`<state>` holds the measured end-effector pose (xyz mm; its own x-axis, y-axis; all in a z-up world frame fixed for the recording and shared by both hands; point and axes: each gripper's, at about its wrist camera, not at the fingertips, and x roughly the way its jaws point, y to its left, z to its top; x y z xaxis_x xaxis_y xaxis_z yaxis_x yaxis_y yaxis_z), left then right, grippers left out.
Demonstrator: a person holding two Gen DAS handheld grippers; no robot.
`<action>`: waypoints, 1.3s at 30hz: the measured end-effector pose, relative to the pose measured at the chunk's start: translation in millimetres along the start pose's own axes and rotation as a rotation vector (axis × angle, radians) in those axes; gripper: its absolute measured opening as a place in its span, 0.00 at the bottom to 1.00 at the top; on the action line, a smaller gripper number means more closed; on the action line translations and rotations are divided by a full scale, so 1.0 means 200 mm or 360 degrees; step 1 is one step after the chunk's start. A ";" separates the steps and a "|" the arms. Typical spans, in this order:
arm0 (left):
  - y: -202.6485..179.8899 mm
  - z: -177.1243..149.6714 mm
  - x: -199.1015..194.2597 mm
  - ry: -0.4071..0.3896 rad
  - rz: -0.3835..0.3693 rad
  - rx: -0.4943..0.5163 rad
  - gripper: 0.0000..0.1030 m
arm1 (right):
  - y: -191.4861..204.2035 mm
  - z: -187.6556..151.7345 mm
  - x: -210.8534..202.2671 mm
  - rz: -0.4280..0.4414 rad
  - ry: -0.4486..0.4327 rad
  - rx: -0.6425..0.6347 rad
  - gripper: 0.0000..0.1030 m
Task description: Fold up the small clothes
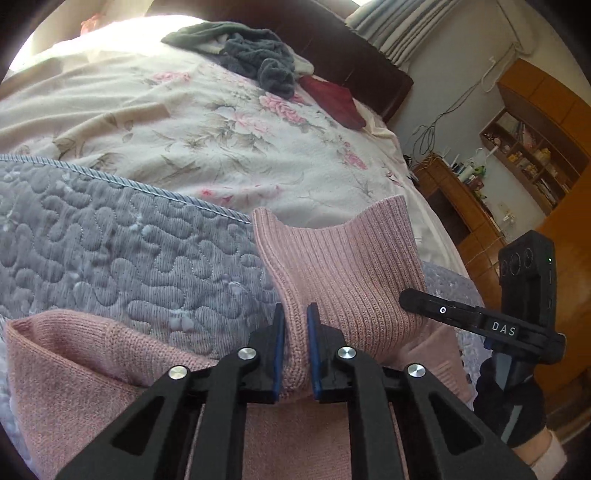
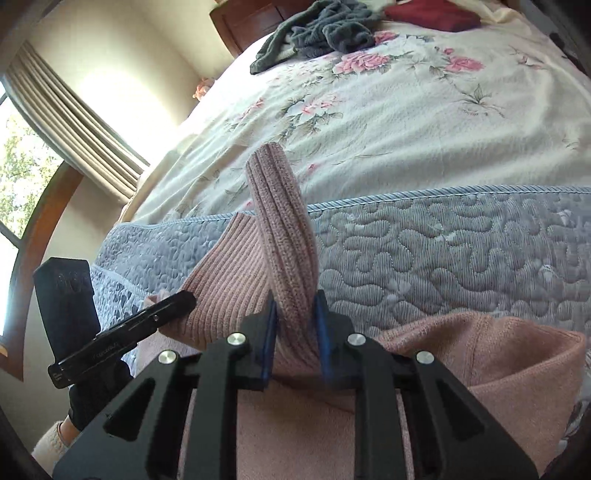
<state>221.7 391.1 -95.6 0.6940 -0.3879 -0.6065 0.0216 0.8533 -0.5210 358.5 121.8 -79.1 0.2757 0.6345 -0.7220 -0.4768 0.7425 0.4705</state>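
- Pink ribbed sweater (image 1: 343, 258) lies at the near edge of the bed, on the grey quilt (image 1: 110, 251).
- Left gripper (image 1: 295, 317) and right gripper (image 2: 294, 299) each pinch its ribbed hem, side by side.
- Free quilt stretches far ahead of both, so I judge the fold goes that way.

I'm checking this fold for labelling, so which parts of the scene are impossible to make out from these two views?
- Pink knit garment: its lower part is cut off by the frame edge and hidden by the left claw in the left view, and by the right claw in the right view.
- Shelf items: too small, left view.
- Window: overexposed, right view.
- Grey clothes pile: individual pieces indistinguishable.
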 end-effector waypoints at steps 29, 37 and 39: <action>0.03 -0.50 -0.14 0.0393 -0.0233 -0.0507 0.42 | -0.01 -0.63 -0.11 0.0085 0.0317 0.0303 0.28; 0.04 -0.30 -0.08 0.0182 -0.0198 -0.0485 0.08 | -0.07 -0.42 -0.13 0.0189 0.0147 0.0396 0.11; 0.06 -0.27 -0.07 0.0179 -0.0153 -0.0461 0.08 | -0.10 -0.41 -0.10 0.0137 0.0191 0.0420 0.10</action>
<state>173.4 387.9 -126.5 0.6146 -0.5117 -0.6004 -0.1335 0.6826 -0.7185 294.9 75.8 -115.6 0.1355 0.6791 -0.7214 -0.2563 0.7273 0.6366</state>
